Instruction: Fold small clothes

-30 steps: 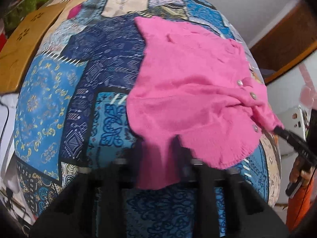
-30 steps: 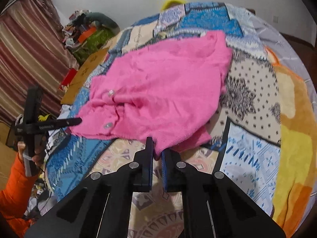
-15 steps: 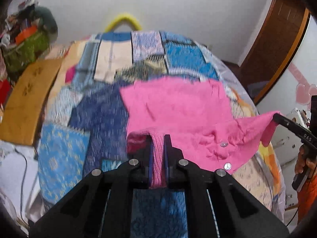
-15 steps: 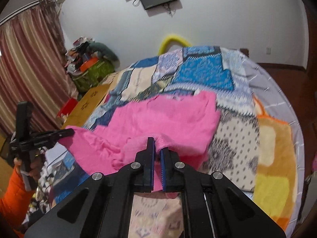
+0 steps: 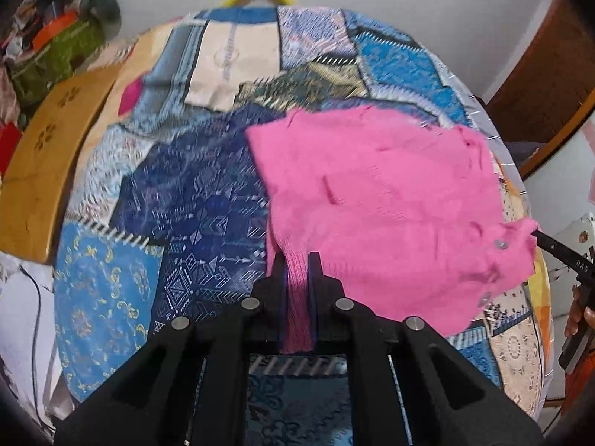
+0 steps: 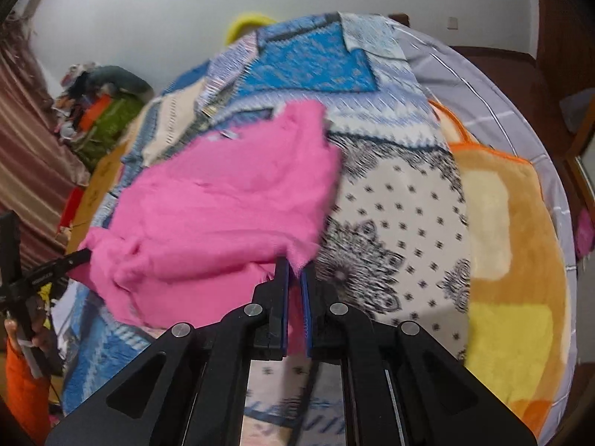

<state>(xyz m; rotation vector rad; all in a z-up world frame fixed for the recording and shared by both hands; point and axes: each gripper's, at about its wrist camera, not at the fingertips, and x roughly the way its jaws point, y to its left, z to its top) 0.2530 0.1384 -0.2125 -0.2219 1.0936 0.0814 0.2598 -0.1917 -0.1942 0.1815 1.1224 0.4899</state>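
Over the quilt [image 5: 178, 200], both grippers [image 5: 297, 260] [image 6: 293, 264] clamped on pink garment [image 5: 375, 200], blurred, hem hidden between jaws.

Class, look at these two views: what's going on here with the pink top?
A person is folding a pink top on a patchwork quilt, using a handheld gripper in each hand. The left gripper is shut on one ribbed edge, and the right gripper is shut on another edge. The near part is lifted between them; the far part looks to lie on the quilt.
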